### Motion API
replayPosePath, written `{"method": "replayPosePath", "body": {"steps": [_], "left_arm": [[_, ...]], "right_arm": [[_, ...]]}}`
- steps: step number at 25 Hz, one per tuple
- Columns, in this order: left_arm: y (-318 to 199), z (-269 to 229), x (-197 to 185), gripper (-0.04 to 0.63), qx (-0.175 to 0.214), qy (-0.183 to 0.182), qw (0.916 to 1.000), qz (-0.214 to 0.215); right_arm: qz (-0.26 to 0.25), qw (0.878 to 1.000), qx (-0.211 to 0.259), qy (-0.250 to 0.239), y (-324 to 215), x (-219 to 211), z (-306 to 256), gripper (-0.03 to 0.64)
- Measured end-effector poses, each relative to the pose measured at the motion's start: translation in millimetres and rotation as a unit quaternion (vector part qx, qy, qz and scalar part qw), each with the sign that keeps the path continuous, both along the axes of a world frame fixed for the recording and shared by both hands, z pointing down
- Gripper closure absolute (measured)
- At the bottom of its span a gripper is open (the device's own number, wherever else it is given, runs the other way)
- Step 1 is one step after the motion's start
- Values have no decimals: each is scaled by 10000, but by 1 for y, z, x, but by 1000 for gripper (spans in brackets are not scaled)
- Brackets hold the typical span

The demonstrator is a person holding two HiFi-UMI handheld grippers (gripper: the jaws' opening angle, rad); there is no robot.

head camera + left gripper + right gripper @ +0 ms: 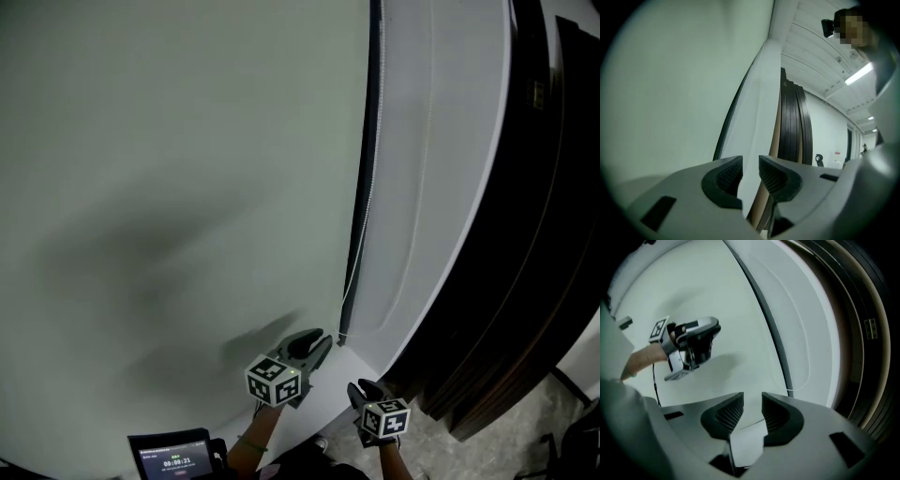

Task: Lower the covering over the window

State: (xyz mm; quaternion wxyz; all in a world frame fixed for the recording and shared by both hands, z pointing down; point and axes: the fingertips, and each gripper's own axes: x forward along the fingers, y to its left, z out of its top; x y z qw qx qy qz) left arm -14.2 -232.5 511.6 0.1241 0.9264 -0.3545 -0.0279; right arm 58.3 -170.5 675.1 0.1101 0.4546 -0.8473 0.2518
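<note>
One screen (173,457) below the blind (169,169) shows illegible digits.

left claw (750,169): grey shell, black ribbed pads (727,177) | right claw (753,408): same grey, black ribbed pads | left cube (273,380), right cube (385,418): white, black square markers | cable (654,385): thin, black

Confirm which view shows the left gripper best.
Right gripper view: it catches the left gripper side-on, whole body with marker cube and the hand holding it. Head view shows it small, from above. Its own view shows only the two jaws, apart, nothing between.
</note>
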Motion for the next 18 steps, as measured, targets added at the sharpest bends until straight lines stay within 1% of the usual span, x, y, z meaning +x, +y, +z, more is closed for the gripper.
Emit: {"method": "replayPosePath", "body": {"steps": [3, 5, 7, 10, 13, 16, 18], "left_arm": [[30, 14, -3, 503, -233, 199, 9995, -67], [48, 19, -5, 503, -316, 230, 9991, -156], [70, 23, -6, 503, -369, 216, 9989, -188], [103, 29, -11, 503, -386, 169, 9988, -237], [121, 34, -19, 503, -381, 112, 9984, -405], [140, 39, -23, 505, -487, 135, 9978, -431], [151, 40, -27, 505, -487, 135, 9977, -441]], "right_arm": [[-32, 9990, 416, -131, 5, -1, -35, 512], [-9, 9974, 688, -199, 10, -3, -57, 512], [-33, 9958, 855, -340, 21, -7, -77, 512], [-82, 9934, 942, -654, 44, -16, -97, 512], [-137, 9905, 973, -965, 57, -24, -111, 514], [-139, 9897, 962, -1053, 71, -25, -115, 514], [-84, 9896, 973, -1053, 80, -26, -117, 514]]}}
